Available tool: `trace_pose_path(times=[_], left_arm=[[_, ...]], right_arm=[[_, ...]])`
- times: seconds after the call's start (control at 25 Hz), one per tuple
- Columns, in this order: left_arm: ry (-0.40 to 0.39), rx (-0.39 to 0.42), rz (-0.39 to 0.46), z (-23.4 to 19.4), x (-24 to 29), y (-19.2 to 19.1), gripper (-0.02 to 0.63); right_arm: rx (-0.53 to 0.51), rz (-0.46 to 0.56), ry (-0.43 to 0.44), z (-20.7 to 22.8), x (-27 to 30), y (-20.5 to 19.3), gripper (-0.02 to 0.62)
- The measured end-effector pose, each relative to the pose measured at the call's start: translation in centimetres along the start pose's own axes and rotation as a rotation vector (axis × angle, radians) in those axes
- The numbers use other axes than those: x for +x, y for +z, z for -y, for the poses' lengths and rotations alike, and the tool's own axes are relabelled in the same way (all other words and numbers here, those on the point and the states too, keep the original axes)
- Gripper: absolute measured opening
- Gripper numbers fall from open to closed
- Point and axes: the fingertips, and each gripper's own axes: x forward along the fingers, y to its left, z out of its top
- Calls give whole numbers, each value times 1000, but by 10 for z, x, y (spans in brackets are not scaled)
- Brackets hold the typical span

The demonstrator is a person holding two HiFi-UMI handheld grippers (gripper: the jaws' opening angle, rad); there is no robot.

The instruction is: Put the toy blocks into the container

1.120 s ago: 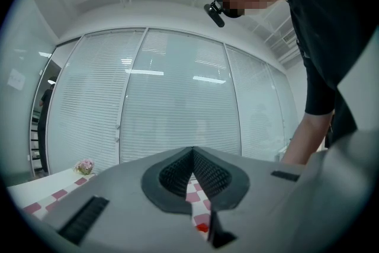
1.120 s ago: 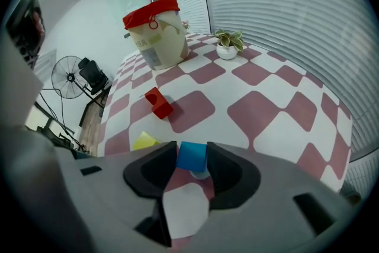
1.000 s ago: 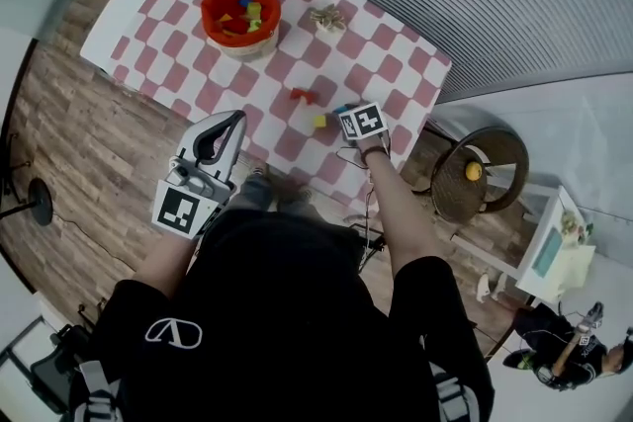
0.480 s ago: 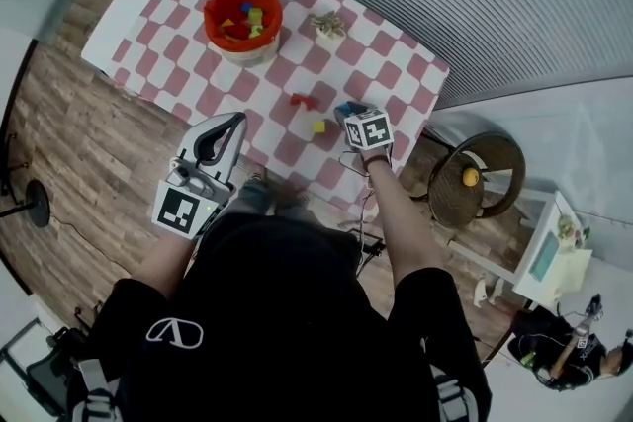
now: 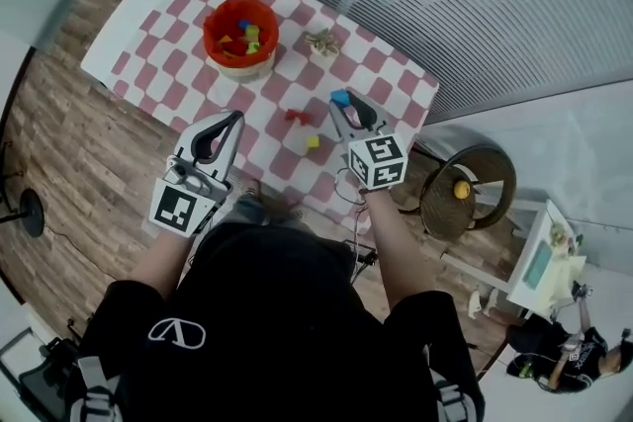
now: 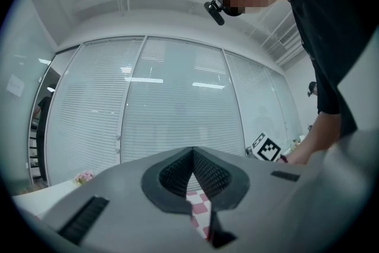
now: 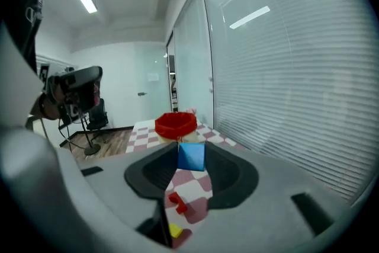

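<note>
Rt gripper (image 5: 342, 104) raised since earlier, clamped on blue block (image 7: 191, 156); lt gripper (image 6: 192, 154) jaws together, empty. Risk: tip-only pinch, block may slip before far-left container (image 5: 212, 23).

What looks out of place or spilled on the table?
Nothing spilled or damaged. A red block and a yellow block lie loose on the tablecloth, outside the red container; the right hand-held gripper holds a blue block.

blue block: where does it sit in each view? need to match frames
Head view: blue block right of centre, at the tips of the right gripper, over the checked tablecloth.
Left gripper view: not in it.
Right gripper view: blue block dead centre, clamped between the jaws.
Shared landmark: the checked tablecloth, in all three.
</note>
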Motion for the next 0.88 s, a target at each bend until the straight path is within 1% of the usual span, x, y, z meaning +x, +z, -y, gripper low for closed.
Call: trace_pose_path(times=[0.16, 0.24, 0.36, 0.48, 0.6, 0.76, 0.88], left_arm=[[3, 8, 23, -3, 3, 9, 6], [5, 9, 27, -4, 3, 11, 6], [9, 11, 41, -5, 4, 16, 6], [15, 16, 48, -6, 3, 19, 6], [20, 18, 50, -8, 0, 22, 6], [24, 19, 54, -7, -3, 23, 6], [27, 18, 52, -6, -6, 23, 6]], right_arm=[[-80, 194, -22, -16, -27, 65, 144], [-119, 280, -34, -24, -41, 91, 144], [-154, 388, -45, -36, -59, 117, 144], [-178, 482, -70, -48, -74, 130, 144], [-194, 525, -75, -61, -82, 134, 144], [-201, 515, -56, -73, -79, 132, 144], [-200, 510, -52, -72, -74, 134, 144]])
